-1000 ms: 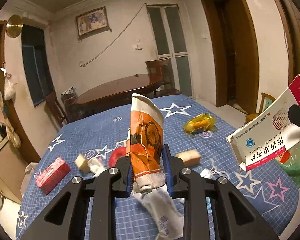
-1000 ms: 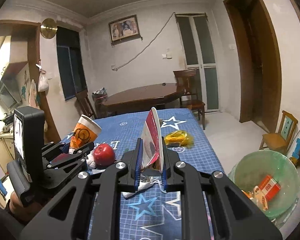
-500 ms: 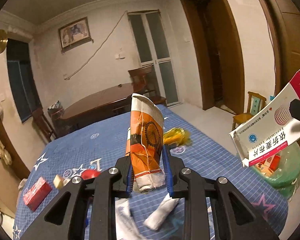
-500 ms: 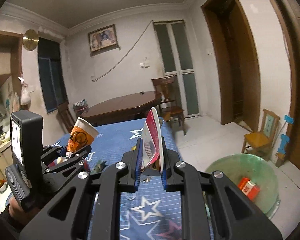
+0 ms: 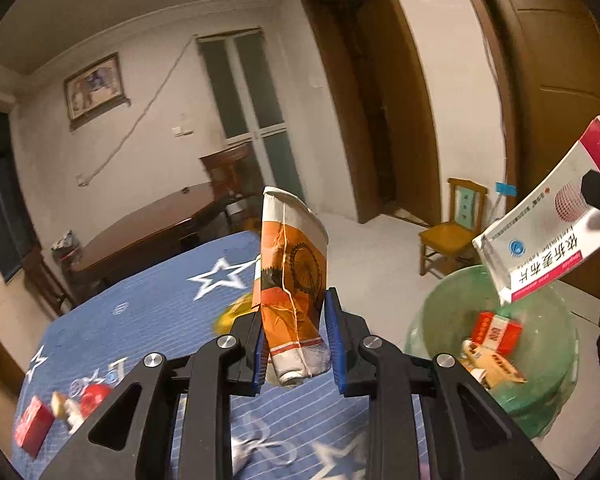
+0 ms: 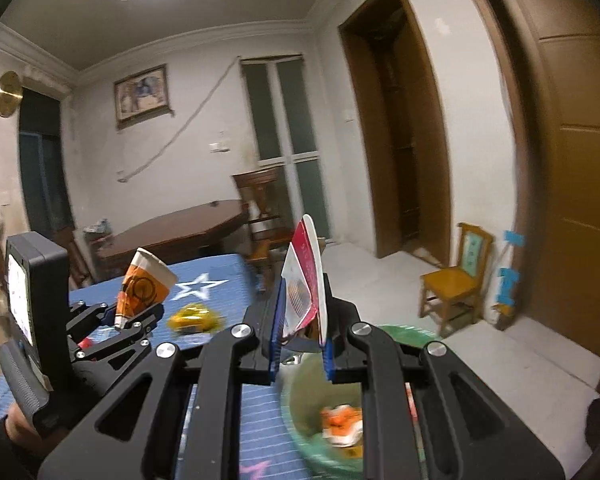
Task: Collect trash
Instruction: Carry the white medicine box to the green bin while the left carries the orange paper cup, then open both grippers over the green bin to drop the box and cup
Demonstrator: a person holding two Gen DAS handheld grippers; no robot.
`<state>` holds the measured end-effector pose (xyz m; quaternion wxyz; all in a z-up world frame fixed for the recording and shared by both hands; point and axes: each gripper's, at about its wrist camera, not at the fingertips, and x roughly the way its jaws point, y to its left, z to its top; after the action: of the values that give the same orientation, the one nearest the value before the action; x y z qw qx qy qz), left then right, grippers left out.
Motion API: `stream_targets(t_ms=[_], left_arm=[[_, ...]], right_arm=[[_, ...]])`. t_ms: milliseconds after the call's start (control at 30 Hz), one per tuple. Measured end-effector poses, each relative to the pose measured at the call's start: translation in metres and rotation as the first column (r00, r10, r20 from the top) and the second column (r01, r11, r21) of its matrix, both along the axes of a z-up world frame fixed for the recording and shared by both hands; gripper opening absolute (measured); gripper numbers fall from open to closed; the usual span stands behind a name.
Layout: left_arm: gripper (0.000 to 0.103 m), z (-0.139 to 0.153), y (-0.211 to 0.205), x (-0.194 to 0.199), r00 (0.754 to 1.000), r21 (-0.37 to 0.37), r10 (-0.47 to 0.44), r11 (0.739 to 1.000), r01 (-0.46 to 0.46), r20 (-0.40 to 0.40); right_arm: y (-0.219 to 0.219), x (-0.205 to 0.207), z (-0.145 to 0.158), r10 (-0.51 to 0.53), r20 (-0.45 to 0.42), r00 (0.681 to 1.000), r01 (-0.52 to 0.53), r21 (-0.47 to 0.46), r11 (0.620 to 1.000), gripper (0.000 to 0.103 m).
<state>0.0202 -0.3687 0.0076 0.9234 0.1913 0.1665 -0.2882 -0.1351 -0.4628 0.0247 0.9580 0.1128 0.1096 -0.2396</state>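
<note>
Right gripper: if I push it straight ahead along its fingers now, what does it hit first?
Probably the green basin. The right gripper, shut on the medicine box, points slightly downward over the basin's near rim, with trash already inside. Depth is unclear, so it might pass over the far rim toward bare floor.

Blue star-print tablecloth (image 5: 152, 312) with red box (image 5: 32, 432), yellow wrapper (image 6: 194, 317)

Swung both grippers rightward off the blue starred table (image 5: 148, 304) toward the green basin (image 5: 540, 360). Brought the paper cup (image 5: 292, 280) nearer its rim and the medicine box (image 5: 548, 240) over it.
</note>
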Motion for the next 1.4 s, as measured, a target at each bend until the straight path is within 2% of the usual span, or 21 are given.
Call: stream_targets(t_ms=[233,467,1067,1400], left_arm=[[0.027,-0.015,-0.063,-0.004,0.994,0.026,-0.102,0.994,0.103,-0.042],[0.027,-0.035,-0.109,-0.013,0.981,0.06,-0.175,0.982,0.181,-0.082],[0.027,-0.051,-0.128,-0.021,0.972,0.097,-0.209,0.971,0.219,-0.104],[0.027,-0.059,-0.137,-0.004,0.957,0.082,-0.221,0.967,0.239,-0.187]], right_arm=[[-0.032,-0.011,-0.009,-0.113,-0.064,0.992,0.111,-0.032,0.993,0.014],[-0.05,-0.016,-0.022,-0.172,-0.122,0.978,0.166,-0.059,0.984,0.015],[-0.06,-0.01,-0.032,-0.191,-0.195,0.962,0.179,-0.077,0.981,0.015],[-0.074,0.007,-0.037,-0.162,-0.226,0.961,0.155,-0.05,0.987,0.015]])
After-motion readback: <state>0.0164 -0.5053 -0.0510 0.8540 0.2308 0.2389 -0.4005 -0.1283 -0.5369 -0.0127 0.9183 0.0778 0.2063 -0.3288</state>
